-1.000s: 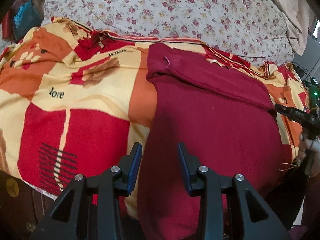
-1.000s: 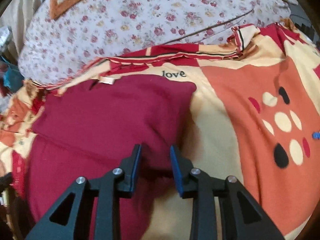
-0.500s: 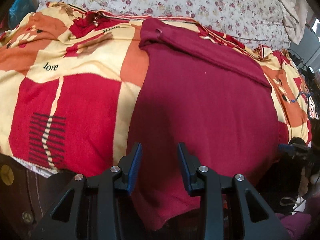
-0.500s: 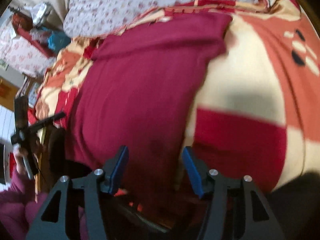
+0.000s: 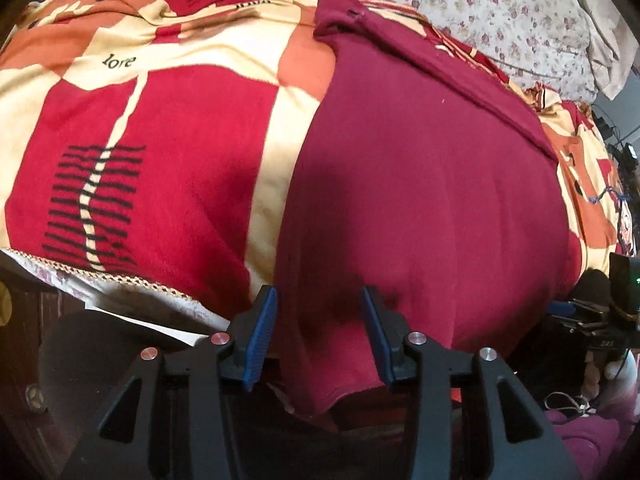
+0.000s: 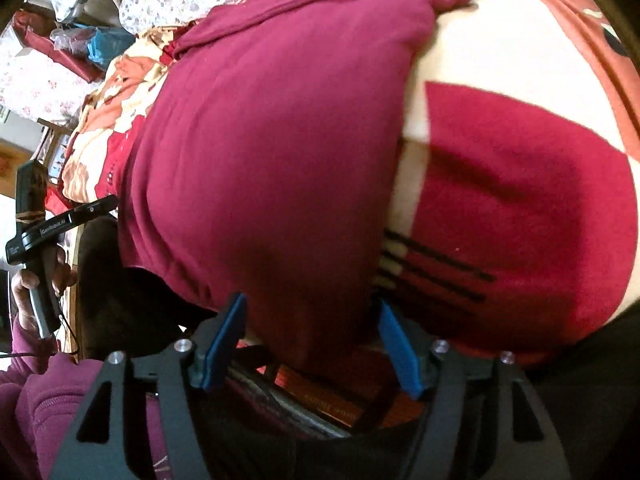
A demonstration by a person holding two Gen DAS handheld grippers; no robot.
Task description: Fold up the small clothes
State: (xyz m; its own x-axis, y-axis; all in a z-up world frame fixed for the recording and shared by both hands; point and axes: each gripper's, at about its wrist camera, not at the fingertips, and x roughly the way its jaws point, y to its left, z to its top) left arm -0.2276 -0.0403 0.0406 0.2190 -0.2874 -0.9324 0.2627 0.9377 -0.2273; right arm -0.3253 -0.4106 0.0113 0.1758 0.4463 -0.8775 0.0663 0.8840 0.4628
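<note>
With both the left gripper (image 5: 319, 332) and right gripper (image 6: 312, 340) opening their jaws around the maroon garment's (image 5: 420, 184) near hem, which hangs over the bed's edge, either could pinch the blanket (image 5: 180, 140) beneath.

Lighting: bright, warm, from upper left. Shadows: dark patch on maroon garment (image 5: 420, 184) beside the near hem; soft shadow across blanket (image 6: 520, 184). Quality: strong fisheye bowing, black corners, motion blur in right wrist view.

Both grippers dropped to the maroon garment's (image 5: 420, 200) near hem — fingers (image 6: 394, 344) opening.
</note>
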